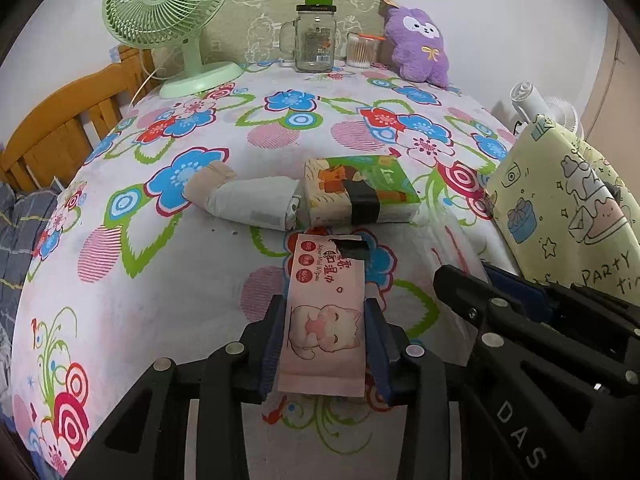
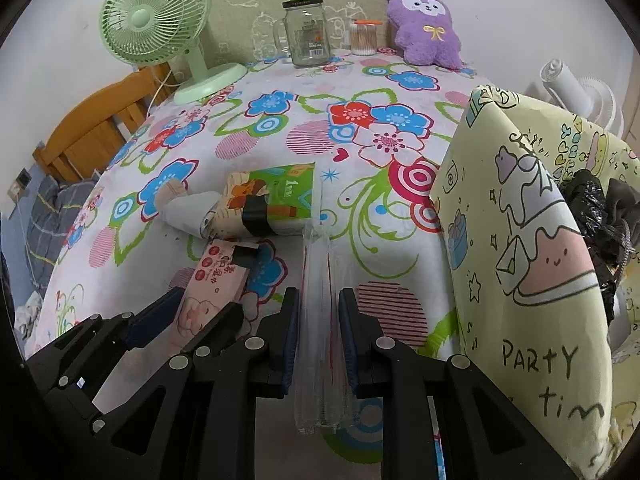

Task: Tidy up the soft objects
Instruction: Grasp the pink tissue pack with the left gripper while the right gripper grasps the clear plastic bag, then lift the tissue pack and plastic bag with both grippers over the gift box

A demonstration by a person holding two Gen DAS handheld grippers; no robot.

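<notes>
My left gripper (image 1: 325, 312) is shut on a pink wet-wipes pack (image 1: 326, 308) with a cat picture, low over the flowered tablecloth. It also shows in the right wrist view (image 2: 212, 284). My right gripper (image 2: 319, 300) is shut on a clear plastic packet (image 2: 320, 320), held lengthwise between the pads. Ahead lie a green-and-cream tissue pack (image 1: 360, 192) with a black tape band and a rolled white cloth (image 1: 256, 204) with a beige end. A yellow "party time" fabric bag (image 2: 520, 248) stands open at the right, dark items inside.
At the table's far edge stand a green desk fan (image 1: 176, 28), a glass mug jar (image 1: 314, 40), a cotton-swab jar (image 1: 362, 50) and a purple plush toy (image 1: 420, 46). A wooden chair (image 1: 60, 120) is at the left, a white fan (image 2: 576, 88) behind the bag.
</notes>
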